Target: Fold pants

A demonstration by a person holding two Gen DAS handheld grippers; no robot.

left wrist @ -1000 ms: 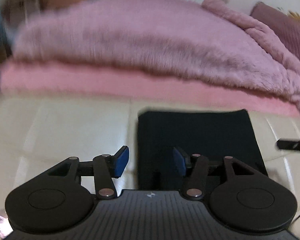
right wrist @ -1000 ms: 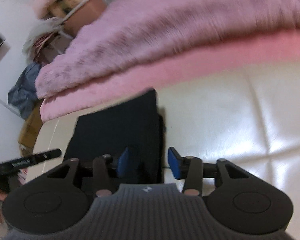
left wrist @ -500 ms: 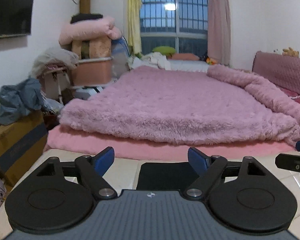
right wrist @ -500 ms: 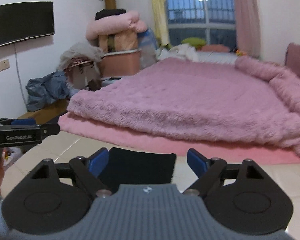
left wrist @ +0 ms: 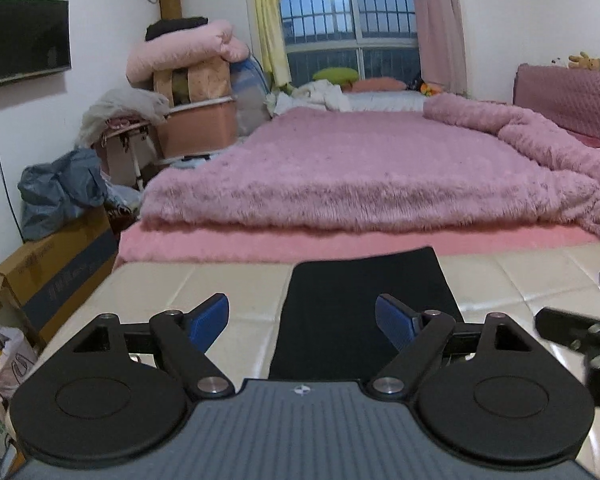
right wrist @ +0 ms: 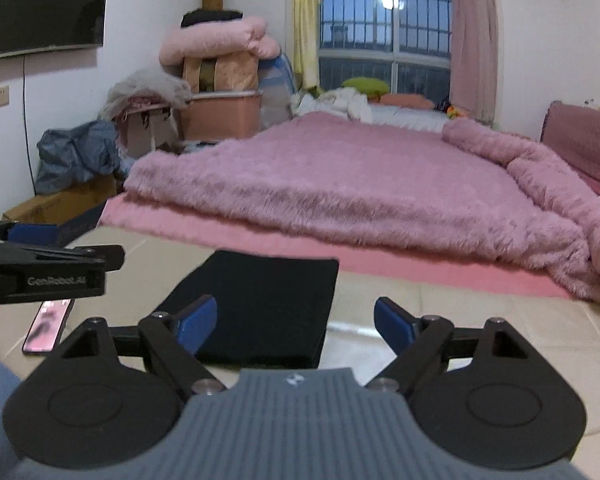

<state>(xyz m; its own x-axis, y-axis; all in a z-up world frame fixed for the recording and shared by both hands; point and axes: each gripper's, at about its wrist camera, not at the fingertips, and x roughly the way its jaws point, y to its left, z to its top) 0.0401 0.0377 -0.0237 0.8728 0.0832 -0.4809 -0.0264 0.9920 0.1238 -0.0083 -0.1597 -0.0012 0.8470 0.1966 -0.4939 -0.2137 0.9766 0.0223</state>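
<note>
The black pants (left wrist: 360, 304) lie folded into a flat rectangle on the cream padded bench (left wrist: 204, 288). My left gripper (left wrist: 302, 322) hovers above and behind them, open, with nothing between its blue pads. In the right wrist view the same folded pants (right wrist: 268, 304) lie flat ahead and to the left. My right gripper (right wrist: 296, 322) is open and empty, held above the bench (right wrist: 460, 320). The left gripper's fingers (right wrist: 48, 270) show at the left edge of the right wrist view. The right gripper's fingers (left wrist: 572, 328) show at the right edge of the left wrist view.
A phone (right wrist: 48, 326) lies on the bench left of the pants. Beyond the bench is a bed with a fluffy pink blanket (left wrist: 360, 172). A cardboard box (left wrist: 56, 268) and piled bags stand at the left. A TV (right wrist: 48, 16) hangs on the wall.
Both grippers opened wide and let go of the pants, then lifted and drew back from them. The views tilted up from the bench to the whole room.
</note>
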